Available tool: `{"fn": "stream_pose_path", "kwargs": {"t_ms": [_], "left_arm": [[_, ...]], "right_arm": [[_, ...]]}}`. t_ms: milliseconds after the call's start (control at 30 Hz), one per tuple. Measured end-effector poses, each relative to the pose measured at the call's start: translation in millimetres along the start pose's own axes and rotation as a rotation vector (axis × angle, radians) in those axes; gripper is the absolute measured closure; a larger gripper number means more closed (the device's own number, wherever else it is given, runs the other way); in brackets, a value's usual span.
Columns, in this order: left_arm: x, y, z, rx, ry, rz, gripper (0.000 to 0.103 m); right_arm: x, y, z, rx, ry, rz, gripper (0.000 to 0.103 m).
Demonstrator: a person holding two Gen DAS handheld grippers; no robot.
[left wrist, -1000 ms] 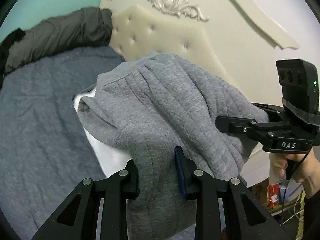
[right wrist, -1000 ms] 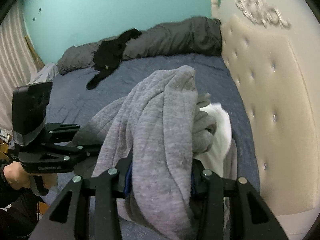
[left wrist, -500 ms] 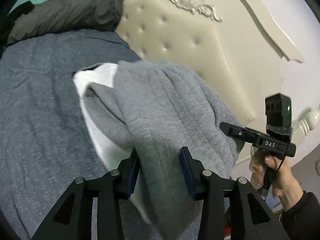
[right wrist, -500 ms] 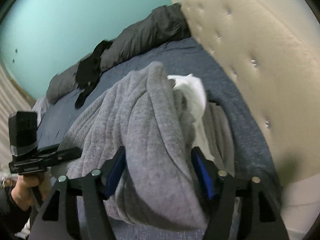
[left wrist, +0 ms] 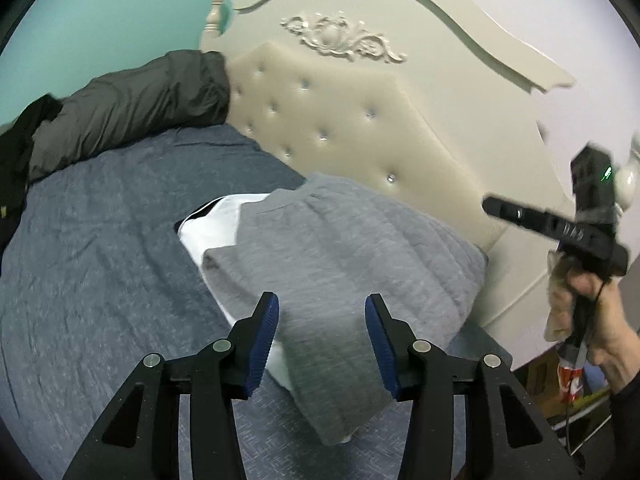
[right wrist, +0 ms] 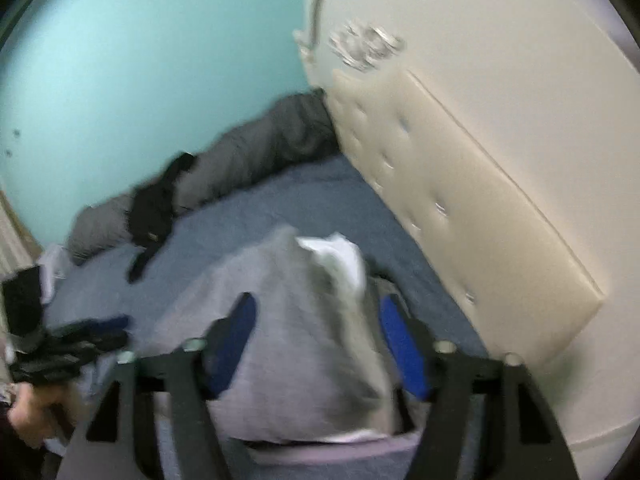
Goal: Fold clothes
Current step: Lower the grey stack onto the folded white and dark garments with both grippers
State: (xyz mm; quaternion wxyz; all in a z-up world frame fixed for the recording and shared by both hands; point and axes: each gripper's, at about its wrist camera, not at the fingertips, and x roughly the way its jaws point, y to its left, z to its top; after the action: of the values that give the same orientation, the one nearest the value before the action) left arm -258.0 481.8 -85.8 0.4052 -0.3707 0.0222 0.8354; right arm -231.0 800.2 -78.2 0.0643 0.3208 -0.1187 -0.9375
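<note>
A: Grey sweater point(left wrist: 340, 248) lies in a folded bundle on the bed point(left wrist: 100, 280), at the corner beside the padded headboard point(left wrist: 352, 136). A white garment point(left wrist: 208, 228) sits under it, showing along the far and left edges.

B: Tools?

A: Left tool point(left wrist: 322, 336) has its jaws spread wide, pads to either side of the near flap, gripping nothing. Right tool point(right wrist: 316, 344) is the same in its own view: jaws apart, sweater showing between them, not pinched. That view is smeared by motion, so fine contact is hard to call.

B: So which step?

A: My reading: setting the bundle down, or tidying it. One tongue of grey hangs toward the bed's near edge, looser than the rest.

B: How to do it well?

A: If tidying, keep both tools low and level and press the top layer flat instead of pinching it, since knit drags its lower layers along. Square the grey edges over the white piece. Watch the corner: the bundle sits close to the mattress edge and could slide off.

B: Other clothes?

A: A dark jacket point(left wrist: 132, 100) lies along the far wall.
</note>
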Motion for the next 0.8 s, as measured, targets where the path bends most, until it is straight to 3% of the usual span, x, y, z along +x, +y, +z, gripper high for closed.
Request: {"fn": "stream_pose_path", "kwargs": {"t_ms": [133,333,500,800], "left_arm": [[7.4,-11.1,3.2,0.033,0.016,0.018,0.054],[34.5,-7.7,-8.6,0.049,0.072,0.037,0.054],[58.8,-1.7,-22.3,0.054,0.120,0.046,0.054],[69.9,-7.2,-33.2,0.055,0.120,0.018,0.058]], "right_arm": [[23.0,29.6,3.2,-0.072,0.060,0.034,0.080],[69.7,17.3,-16.3,-0.044,0.161,-0.047,0.094],[84.4,-11.4,-35.3,0.009,0.175,-0.057,0.097],[100.8,-39.1,-59.6,0.057,0.172,-0.089,0.099]]}}
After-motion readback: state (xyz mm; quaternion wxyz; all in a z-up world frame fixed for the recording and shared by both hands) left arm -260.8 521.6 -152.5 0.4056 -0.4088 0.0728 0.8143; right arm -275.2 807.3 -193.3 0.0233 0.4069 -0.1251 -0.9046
